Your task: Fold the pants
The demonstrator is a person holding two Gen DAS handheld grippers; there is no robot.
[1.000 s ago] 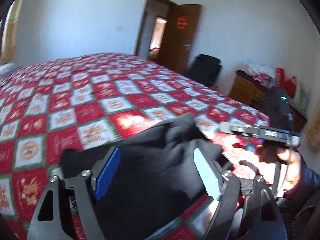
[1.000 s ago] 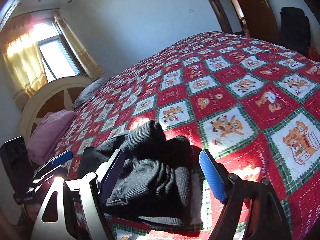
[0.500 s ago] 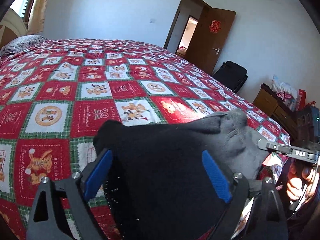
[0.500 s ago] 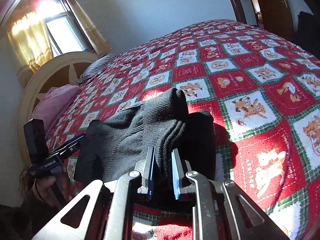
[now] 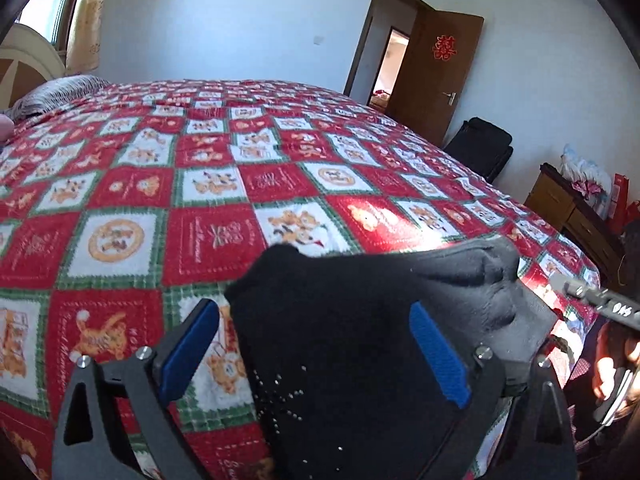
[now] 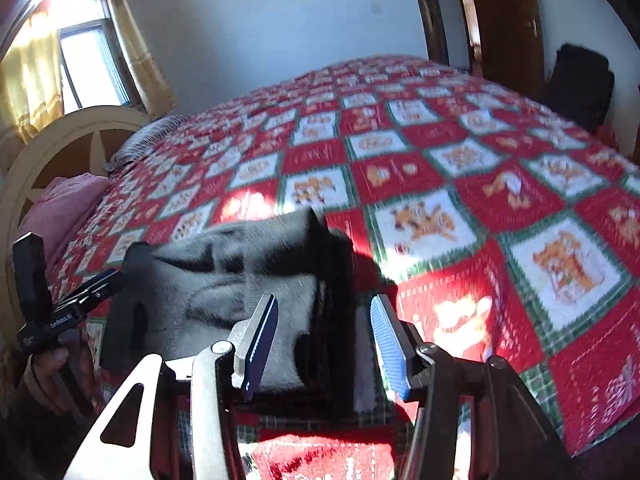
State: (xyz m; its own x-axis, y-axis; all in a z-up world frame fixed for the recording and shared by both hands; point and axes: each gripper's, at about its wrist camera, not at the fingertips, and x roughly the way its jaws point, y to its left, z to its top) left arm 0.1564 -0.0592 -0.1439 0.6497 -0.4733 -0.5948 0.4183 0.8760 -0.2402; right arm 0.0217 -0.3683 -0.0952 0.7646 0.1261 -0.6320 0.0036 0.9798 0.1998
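The black pants (image 5: 360,320) lie in a folded bundle near the front edge of the bed, on a red patchwork quilt (image 5: 216,236). My left gripper (image 5: 316,350) hovers over the bundle's left end, its jaws wide and still opening. Its left pad is over the quilt and its right pad over the cloth, neither pressing. In the right wrist view the pants (image 6: 248,272) look grey in the sunlight. My right gripper (image 6: 326,342) straddles their right edge. Its jaws are opening and the pads stand clear of the cloth.
The quilt covers the whole bed. A headboard (image 6: 52,148), a pink pillow (image 6: 68,208) and a window (image 6: 92,68) are on the left. An open brown door (image 5: 436,76), a black bag (image 5: 480,148) and a wooden dresser (image 5: 576,212) stand at the right.
My right gripper closed on a raised fold of the pants, then let go; the fold has dropped flat. My left gripper has sunk closer to the bundle and spread wider.
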